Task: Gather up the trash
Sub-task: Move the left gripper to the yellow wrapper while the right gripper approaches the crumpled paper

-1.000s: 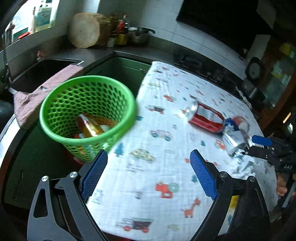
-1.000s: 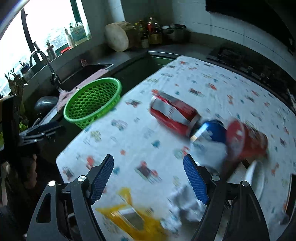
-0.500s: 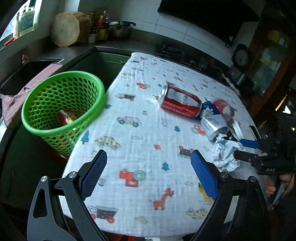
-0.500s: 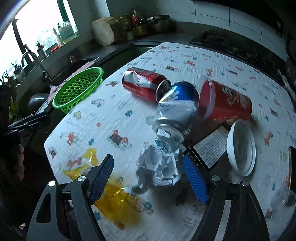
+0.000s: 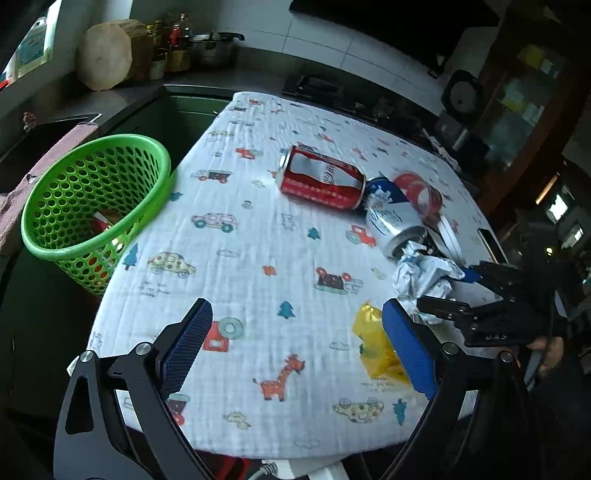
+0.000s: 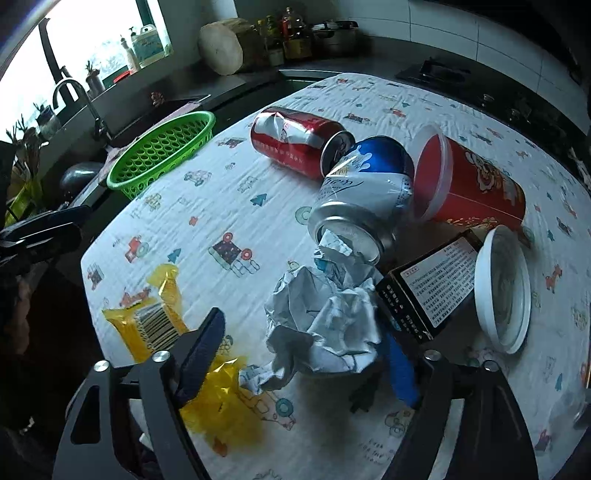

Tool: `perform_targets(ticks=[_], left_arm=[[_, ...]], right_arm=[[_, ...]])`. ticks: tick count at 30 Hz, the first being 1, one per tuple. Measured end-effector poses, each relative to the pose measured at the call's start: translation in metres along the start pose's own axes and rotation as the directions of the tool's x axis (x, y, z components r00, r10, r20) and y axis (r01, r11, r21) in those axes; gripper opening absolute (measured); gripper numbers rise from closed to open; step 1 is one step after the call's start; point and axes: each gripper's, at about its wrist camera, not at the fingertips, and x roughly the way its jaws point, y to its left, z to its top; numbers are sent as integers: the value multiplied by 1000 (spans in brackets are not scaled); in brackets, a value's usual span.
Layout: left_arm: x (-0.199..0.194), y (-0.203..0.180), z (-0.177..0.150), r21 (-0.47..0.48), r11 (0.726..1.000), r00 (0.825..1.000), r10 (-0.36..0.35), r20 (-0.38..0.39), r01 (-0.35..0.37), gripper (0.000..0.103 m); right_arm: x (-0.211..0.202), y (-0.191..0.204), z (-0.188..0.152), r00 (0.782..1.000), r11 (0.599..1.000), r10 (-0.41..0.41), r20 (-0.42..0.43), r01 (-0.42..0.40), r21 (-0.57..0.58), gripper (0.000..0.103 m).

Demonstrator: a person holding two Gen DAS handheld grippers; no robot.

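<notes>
White crumpled paper (image 6: 325, 321) between right gripper (image 6: 299, 354) jaws, opening, not pinched | left gripper (image 5: 295, 343) wide open, empty | green basket (image 5: 92, 195) at table edge

Non-task stuff: white tablecloth (image 5: 240, 258) with cartoon cars, trees and a giraffe fills frame centre. Upper left in the right-wrist view: bright window (image 6: 92, 44), curved tap (image 6: 70, 92) over a dark sink (image 6: 166, 110), white jug-shaped bottle (image 6: 146, 44) on the sill. Top centre: round wooden block (image 6: 221, 51) on its side, bottles (image 6: 284, 37), metal pot (image 6: 334, 35), white wall tiles (image 6: 461, 33) behind; pink cloth (image 5: 22, 184) at left edge of the left-wrist view, dark glass-front cabinet (image 5: 524, 96) upper right.
</notes>
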Motion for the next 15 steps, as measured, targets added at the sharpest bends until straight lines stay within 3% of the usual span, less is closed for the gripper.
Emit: perform_targets(ticks=[9,15], left_arm=[[4,-1,-5,-7,1000,1000,-16,-21,16,92],[9,-1,-11,-13,999,999,-31,-42,30,92]], right_arm=[[19,-1,-5,999,1000,-23,-30,22,-10,80],[25,2,-6,996,996,-81,-32,80,-33,62]])
